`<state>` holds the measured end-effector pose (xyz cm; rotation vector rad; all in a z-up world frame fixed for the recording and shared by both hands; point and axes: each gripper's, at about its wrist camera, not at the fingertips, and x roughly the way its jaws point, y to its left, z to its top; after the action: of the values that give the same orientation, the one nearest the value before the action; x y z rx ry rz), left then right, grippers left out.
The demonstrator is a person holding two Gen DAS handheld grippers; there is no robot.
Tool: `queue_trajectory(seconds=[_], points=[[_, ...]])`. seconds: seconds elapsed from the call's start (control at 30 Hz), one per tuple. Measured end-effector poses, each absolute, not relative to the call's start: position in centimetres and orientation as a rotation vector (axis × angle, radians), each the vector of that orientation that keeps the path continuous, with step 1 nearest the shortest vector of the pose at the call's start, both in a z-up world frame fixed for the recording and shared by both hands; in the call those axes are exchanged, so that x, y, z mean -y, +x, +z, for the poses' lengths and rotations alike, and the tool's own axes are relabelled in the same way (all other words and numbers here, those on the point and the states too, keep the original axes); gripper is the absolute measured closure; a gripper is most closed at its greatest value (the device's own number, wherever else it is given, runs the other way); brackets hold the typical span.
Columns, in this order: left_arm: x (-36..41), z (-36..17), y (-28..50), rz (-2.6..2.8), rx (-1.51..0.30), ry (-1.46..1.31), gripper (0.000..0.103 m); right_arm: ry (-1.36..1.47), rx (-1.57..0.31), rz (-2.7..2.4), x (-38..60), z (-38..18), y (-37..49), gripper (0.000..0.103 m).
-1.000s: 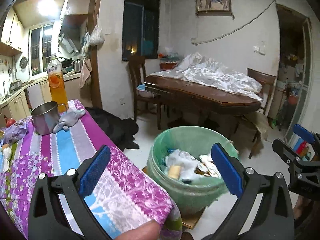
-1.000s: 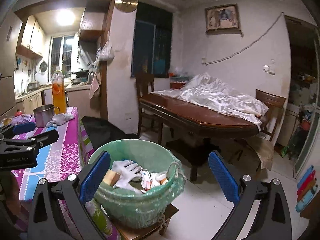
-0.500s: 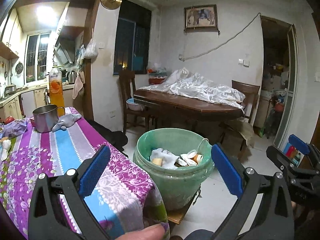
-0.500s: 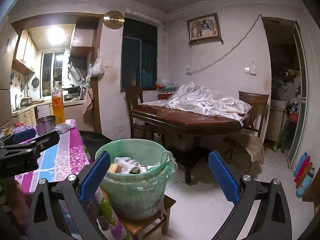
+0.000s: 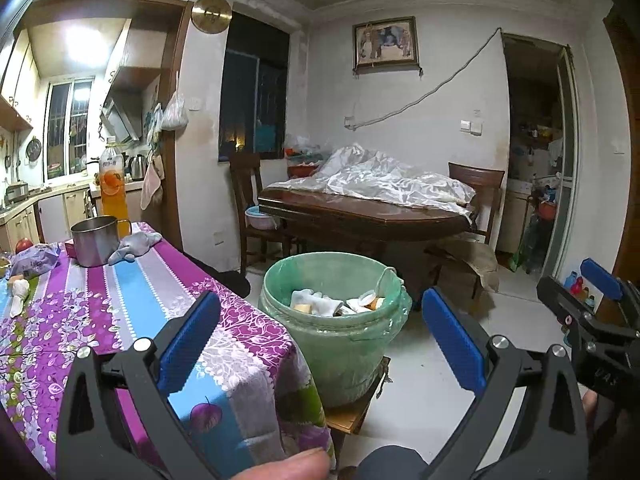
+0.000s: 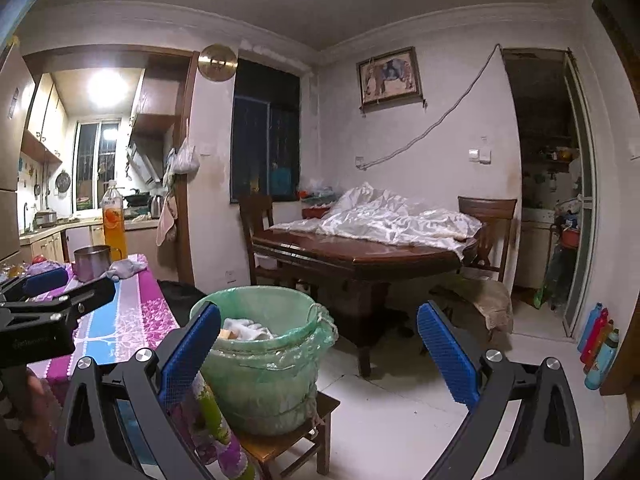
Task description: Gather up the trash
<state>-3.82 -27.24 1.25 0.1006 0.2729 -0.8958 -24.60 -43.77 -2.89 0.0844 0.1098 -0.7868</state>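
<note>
A green trash bucket (image 5: 340,344) lined with a plastic bag stands on a low wooden stool (image 6: 296,436) beside the table corner. Inside lie a white glove (image 5: 316,302) and several scraps of packaging. My left gripper (image 5: 320,336) is open and empty, held back from the bucket and over the table's corner. My right gripper (image 6: 318,350) is open and empty too, level with the bucket (image 6: 264,360) and to its right. On the striped purple tablecloth (image 5: 100,308) rest a grey glove (image 5: 134,244), a purple wrapper (image 5: 34,262) and small white scraps (image 5: 18,292).
A steel pot (image 5: 94,240) and an orange juice bottle (image 5: 113,186) stand at the table's far end. A dark wooden table (image 5: 360,212) with white sheeting and chairs fills the back. Bottles (image 6: 600,344) line the right wall. White floor lies between the bucket and the doorway.
Both grippers have pulled back and tilted up from over the bucket. The bucket now sits lower and farther off in both views. Both stay open and empty.
</note>
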Motion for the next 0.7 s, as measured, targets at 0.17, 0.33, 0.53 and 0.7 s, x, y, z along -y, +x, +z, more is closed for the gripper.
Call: queue_trajectory(seconds=[0.17,0.33,0.53,0.7], points=[[27.1,1.3,-4.7,-0.891,-0.258,0.110,0.006,0.077,-0.094,-0.789,42.8,-2.5,-26.0,0.005],[27.0,1.3,-5.0,-0.885,-0.263,0.116,0.006,0.075,-0.101,-0.786,42.1,-2.6,-26.6,0.005],[26.9,1.3,-5.1,-0.885,-0.268,0.121,0.006,0.067,-0.100,-0.776,41.1,-2.4,-27.1,0.005],[26.7,1.2,-5.3,-0.876,-0.265,0.130,0.006,0.063,-0.104,-0.775,41.1,-2.3,-26.7,0.005]])
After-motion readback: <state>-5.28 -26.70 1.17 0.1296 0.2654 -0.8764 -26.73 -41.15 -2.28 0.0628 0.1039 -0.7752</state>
